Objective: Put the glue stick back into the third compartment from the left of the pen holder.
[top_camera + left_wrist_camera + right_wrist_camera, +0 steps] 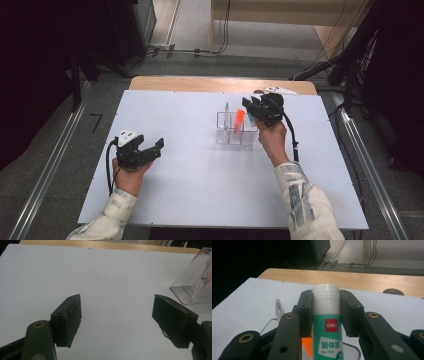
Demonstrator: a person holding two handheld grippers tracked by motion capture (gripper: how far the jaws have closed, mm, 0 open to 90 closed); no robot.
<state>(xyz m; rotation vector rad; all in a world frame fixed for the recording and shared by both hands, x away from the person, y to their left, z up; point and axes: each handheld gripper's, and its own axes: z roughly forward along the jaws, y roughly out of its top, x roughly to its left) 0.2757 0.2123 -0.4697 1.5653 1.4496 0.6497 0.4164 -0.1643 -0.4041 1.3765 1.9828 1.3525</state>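
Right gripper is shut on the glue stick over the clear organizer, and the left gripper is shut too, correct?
Not quite: the left gripper is open with nothing between its jaws, as the left gripper view shows. The right gripper is shut on the glue stick over the organizer.

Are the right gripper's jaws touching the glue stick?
Touching. In the right gripper view the right gripper has both black jaws pressed flat against the sides of the glue stick, with no gap showing.

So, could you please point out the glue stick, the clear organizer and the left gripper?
glue stick (327, 325): right gripper view, green label.
clear organizer (223, 136): high view, front wall.
left gripper (117, 320): left gripper view, between fingertips.
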